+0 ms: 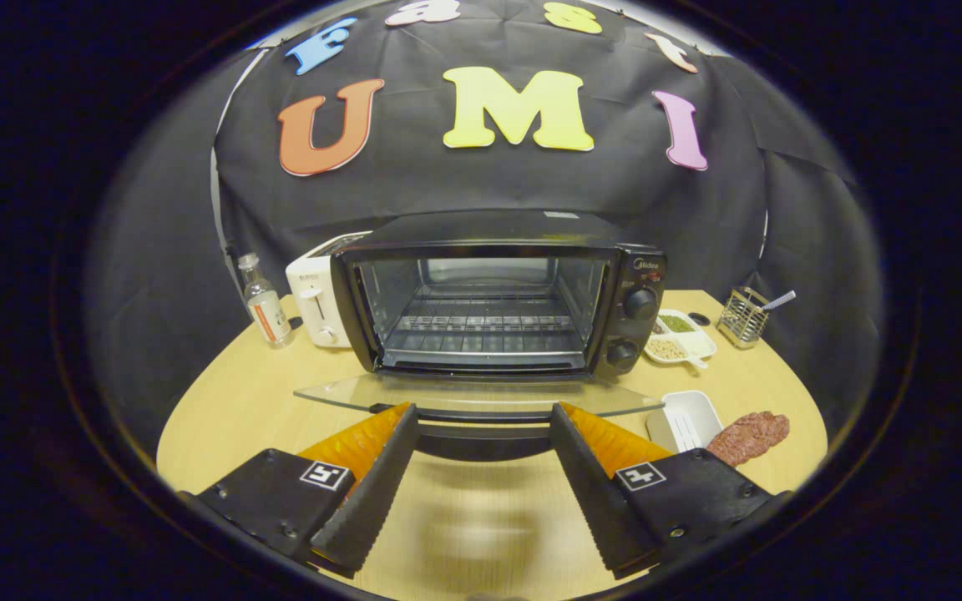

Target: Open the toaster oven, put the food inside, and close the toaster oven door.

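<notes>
Ahead, toaster oven [489, 292] door [481, 394] down — gripper [481, 417] fingers spread, empty.

On my feed I see a white pop-up toaster [316, 302] standing on the round wooden table [230, 409], with a small clear glass bottle [264, 302] just beside it. Across the table sits a white divided dish [681, 335] of green and beige bits, a small dark round thing [699, 318] close by, and a wire holder [744, 317] with a utensil handle sticking out.
</notes>
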`<state>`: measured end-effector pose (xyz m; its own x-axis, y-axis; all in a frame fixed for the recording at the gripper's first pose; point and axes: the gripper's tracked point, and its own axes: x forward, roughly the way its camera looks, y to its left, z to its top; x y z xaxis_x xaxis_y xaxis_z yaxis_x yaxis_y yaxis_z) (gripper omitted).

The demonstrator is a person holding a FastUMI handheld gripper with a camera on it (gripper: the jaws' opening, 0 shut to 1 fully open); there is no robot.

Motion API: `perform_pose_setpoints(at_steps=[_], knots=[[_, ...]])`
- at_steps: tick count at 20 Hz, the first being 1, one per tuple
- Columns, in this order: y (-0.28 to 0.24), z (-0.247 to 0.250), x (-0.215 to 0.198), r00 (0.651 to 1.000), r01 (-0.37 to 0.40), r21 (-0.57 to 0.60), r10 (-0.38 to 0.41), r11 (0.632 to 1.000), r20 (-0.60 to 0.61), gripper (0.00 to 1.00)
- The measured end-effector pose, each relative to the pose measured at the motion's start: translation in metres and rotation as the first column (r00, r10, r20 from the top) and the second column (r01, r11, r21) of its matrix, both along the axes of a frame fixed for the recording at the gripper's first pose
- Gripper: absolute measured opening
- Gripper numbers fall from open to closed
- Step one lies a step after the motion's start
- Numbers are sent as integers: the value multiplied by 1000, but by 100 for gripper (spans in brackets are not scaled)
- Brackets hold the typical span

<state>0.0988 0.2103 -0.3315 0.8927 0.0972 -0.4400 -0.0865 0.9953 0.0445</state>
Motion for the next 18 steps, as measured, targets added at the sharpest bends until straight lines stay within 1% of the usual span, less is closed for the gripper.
perform_pose_setpoints(at_steps=[4, 7, 9, 11, 14, 16, 18], knots=[[-1, -23, -12, 999, -16, -45, 14, 999, -43, 100], [-3, -41, -16, 996, -10, -34, 7, 999, -87, 100], [-3, -62, -23, 990, -16, -32, 11, 999, -142, 100], [-3, -81, -25, 981, -20, -6, 19, 1000, -193, 100], [-9, -89, -20, 979, 2, 5, -1, 1000, -203, 100], [-9, -93, -20, 979, -11, -39, 3, 999, -202, 99], [-10, -95, -20, 980, -6, -45, -4, 999, -201, 99]])
